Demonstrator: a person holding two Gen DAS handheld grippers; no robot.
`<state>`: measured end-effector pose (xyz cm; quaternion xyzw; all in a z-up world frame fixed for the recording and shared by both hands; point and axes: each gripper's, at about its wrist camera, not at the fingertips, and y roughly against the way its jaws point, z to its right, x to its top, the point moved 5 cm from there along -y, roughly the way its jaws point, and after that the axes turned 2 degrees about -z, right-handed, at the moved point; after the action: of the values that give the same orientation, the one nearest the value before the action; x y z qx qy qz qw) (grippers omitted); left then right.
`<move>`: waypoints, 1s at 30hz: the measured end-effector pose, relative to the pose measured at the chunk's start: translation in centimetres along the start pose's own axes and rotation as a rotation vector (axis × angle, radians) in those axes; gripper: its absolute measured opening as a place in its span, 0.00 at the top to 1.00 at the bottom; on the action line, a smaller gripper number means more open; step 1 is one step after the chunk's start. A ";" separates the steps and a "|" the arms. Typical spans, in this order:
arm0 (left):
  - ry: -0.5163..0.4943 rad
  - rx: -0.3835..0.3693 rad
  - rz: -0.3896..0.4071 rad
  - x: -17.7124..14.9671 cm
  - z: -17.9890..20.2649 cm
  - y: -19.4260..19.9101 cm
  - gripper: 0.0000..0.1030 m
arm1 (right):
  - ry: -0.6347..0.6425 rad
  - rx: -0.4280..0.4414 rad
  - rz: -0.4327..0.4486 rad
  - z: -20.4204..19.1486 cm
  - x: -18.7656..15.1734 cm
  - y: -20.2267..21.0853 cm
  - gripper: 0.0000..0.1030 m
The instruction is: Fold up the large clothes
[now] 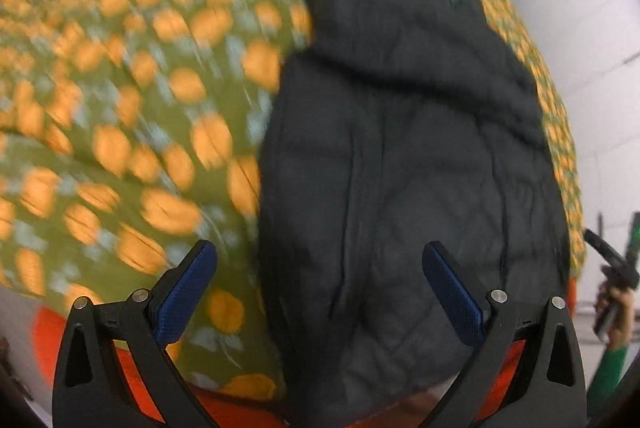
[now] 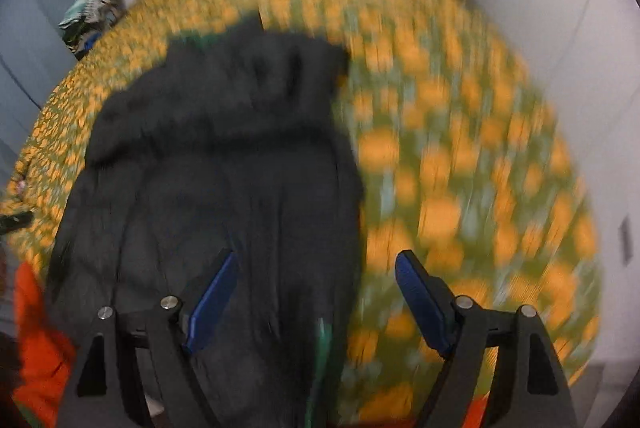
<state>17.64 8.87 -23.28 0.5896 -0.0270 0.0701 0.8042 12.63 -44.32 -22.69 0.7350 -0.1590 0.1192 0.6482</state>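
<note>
A large dark quilted jacket (image 1: 404, 147) lies flat along the bed, its hem near me and its hood end far; it also shows in the right wrist view (image 2: 224, 163). A strip of green lining (image 2: 322, 344) shows at its near edge. My left gripper (image 1: 320, 292) is open and empty, hovering over the jacket's near left edge. My right gripper (image 2: 316, 300) is open and empty over the jacket's near right edge. Both views are blurred by motion.
The bed has a green cover with orange flowers (image 1: 132, 107), also in the right wrist view (image 2: 460, 187). An orange layer (image 1: 48, 332) shows at the near bed edge. A striped bundle (image 2: 92, 11) sits at the far left corner. White walls (image 1: 580, 7) surround the bed.
</note>
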 end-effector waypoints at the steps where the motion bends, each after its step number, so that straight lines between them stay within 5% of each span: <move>1: -0.009 0.003 -0.033 -0.6 0.0 -1.0 0.01 | -0.016 0.019 -0.041 0.5 -1.2 -0.9 0.20; 9: -0.038 -0.022 -0.206 -6.6 1.5 -5.5 0.02 | 0.012 0.107 -0.233 -0.5 -7.7 -4.8 0.17; 15: -0.067 0.014 -0.239 -8.9 2.6 -5.5 0.32 | 0.048 0.125 -0.309 -1.3 -8.8 -6.8 0.18; 16: -0.074 0.027 -0.237 -9.0 2.7 -5.4 0.46 | 0.037 0.153 -0.322 -1.3 -8.7 -6.6 0.22; 17: -0.071 0.047 -0.233 -8.9 2.7 -4.9 0.68 | 0.028 0.177 -0.324 -1.3 -8.5 -6.4 0.45; 18: -0.058 0.038 -0.230 -8.7 2.7 -4.3 0.73 | 0.016 0.200 -0.325 -1.2 -8.4 -6.2 0.63; 20: -0.033 0.007 -0.215 -8.1 2.9 -2.8 0.84 | -0.003 0.214 -0.317 -0.9 -8.1 -5.4 0.76; 27: -0.025 -0.096 -0.026 -5.0 4.4 7.2 0.88 | -0.010 0.345 -0.152 -1.9 -3.3 1.9 0.81; 30: -0.034 -0.088 -0.022 -5.7 4.0 9.1 0.88 | 0.027 0.344 -0.098 -2.2 -2.2 5.6 0.82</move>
<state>10.83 7.31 -14.24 0.5550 -0.0373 0.0501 0.8295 8.46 -42.59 -18.14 0.8404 -0.0914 0.1227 0.5200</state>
